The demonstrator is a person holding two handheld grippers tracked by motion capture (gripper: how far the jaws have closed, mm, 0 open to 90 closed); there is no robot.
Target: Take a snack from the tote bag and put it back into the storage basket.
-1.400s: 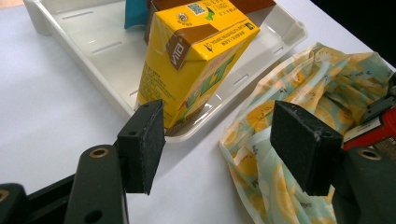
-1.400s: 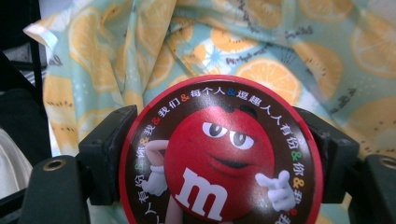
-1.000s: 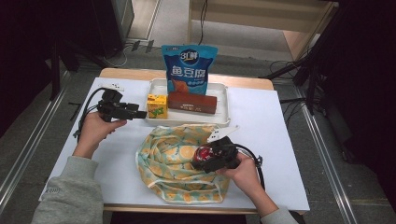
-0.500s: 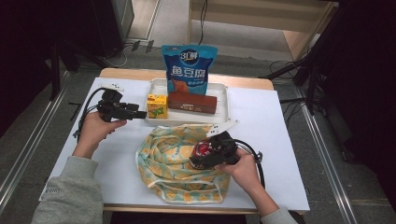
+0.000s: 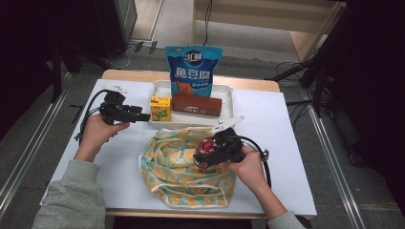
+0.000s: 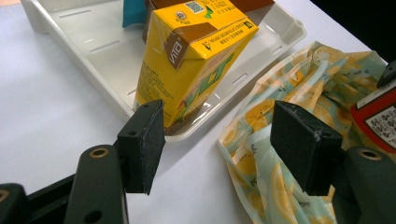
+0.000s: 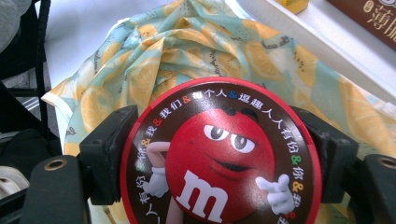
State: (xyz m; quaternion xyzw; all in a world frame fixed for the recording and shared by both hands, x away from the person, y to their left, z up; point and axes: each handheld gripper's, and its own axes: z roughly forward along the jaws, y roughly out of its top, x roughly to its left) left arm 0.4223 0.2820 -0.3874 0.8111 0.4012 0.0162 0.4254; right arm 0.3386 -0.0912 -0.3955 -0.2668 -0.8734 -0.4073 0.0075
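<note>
My right gripper is shut on a round red M&M's tin, its jaws pressing the tin's two sides, and holds it over a lemon-print cloth bag spread on the white table. The bag lies right beneath the tin. My left gripper stands open at the table's left, its pads apart just short of a yellow Vita drink carton that stands in the near left corner of a white tray. Nothing sits between those jaws.
The tray also holds a brown chocolate box. A tall blue snack pouch stands at its back. Bare white table lies to the left and right of the bag. Black cables trail from both grippers.
My right gripper has shifted slightly left over the bag with the tin held in it. The left gripper has stayed in place beside the carton.
</note>
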